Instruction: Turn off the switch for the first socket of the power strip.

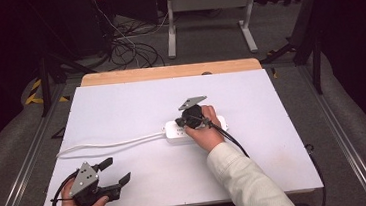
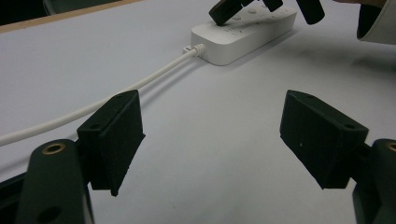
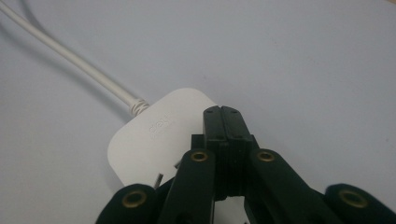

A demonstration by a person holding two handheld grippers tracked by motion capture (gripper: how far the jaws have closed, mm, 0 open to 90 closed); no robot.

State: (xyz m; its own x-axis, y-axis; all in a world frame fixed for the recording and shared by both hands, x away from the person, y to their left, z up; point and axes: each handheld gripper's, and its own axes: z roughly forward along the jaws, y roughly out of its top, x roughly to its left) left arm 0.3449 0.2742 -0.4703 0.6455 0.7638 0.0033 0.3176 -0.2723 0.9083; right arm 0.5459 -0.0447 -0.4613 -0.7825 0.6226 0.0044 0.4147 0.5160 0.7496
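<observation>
A white power strip (image 1: 174, 133) lies near the middle of the white board, and its white cord (image 1: 109, 144) runs off to the left. My right gripper (image 1: 181, 122) sits over the strip's cord end with its jaws shut together and nothing between them. In the right gripper view the joined tips (image 3: 222, 112) rest above the strip's rounded end (image 3: 154, 135), beside the cord (image 3: 70, 60). My left gripper (image 1: 116, 170) is held low at the front left, open. Its fingers (image 2: 116, 135) stand wide apart over bare board, facing the strip (image 2: 243, 37) and cord (image 2: 116, 95).
The white board (image 1: 251, 102) lies on a wooden table whose far edge (image 1: 168, 72) shows behind it. A black cable (image 1: 231, 138) trails from the right gripper past a white sleeve (image 1: 243, 178). Beyond the table are a white metal frame (image 1: 208, 15) and floor cables (image 1: 131, 47).
</observation>
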